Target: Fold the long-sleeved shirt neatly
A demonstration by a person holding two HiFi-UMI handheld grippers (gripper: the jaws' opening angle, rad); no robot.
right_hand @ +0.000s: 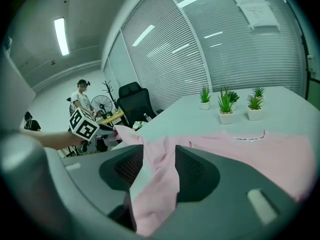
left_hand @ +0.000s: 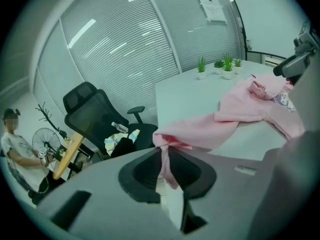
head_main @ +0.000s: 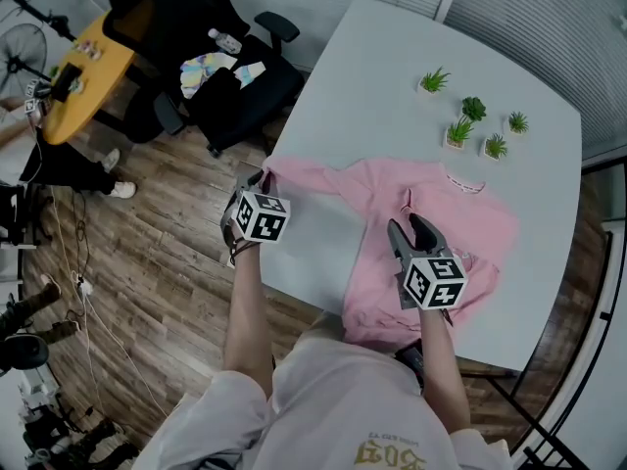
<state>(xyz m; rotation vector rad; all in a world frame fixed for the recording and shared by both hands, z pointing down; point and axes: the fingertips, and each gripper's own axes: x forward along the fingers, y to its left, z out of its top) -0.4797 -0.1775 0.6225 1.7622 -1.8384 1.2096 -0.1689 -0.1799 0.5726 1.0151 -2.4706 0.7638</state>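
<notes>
Nearest, the right gripper [head_main: 408, 221] holds its fingers wide astride a raised fold of the pink long-sleeved shirt [head_main: 460, 218] by the white tabletop's [head_main: 392, 96] near edge, while the left gripper's [head_main: 260, 176] fingers are closing on its sleeve cuff [left_hand: 165, 143] over the near left corner.

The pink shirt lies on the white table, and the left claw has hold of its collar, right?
One slip: the left claw, its jaws closing, has the end of a sleeve between them, as the left gripper view shows. The pink shirt does lie on the white table.
</notes>
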